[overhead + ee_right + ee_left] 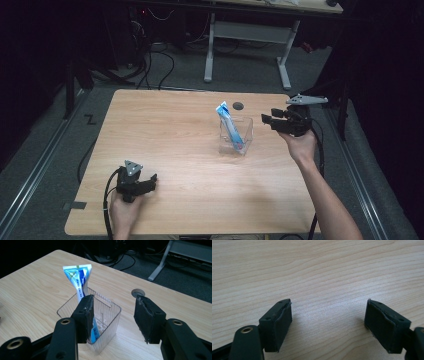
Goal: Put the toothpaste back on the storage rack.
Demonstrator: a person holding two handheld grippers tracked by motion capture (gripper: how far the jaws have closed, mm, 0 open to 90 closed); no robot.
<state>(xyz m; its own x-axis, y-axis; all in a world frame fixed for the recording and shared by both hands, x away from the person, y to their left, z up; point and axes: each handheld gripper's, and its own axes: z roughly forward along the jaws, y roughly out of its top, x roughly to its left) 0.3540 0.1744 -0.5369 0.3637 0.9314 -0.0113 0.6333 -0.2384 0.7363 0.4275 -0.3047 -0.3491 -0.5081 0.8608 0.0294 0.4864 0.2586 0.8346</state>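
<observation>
The left gripper [150, 179] is held low over the wooden table [165, 130] near its front-left corner, its jaws spread wide with only bare wood seen between them. Well apart from it, toward the right gripper, a clear plastic container [236, 135] is stood on the table; a blue-and-white tube [231, 125] is leaned inside it, its crimped end raised above the rim. Just beside the container, the right gripper [266, 120] is held above the table, jaws parted and empty, pointed at the container [105, 315].

clear container [238, 136] mid-table, bare table [170, 135] around
</observation>
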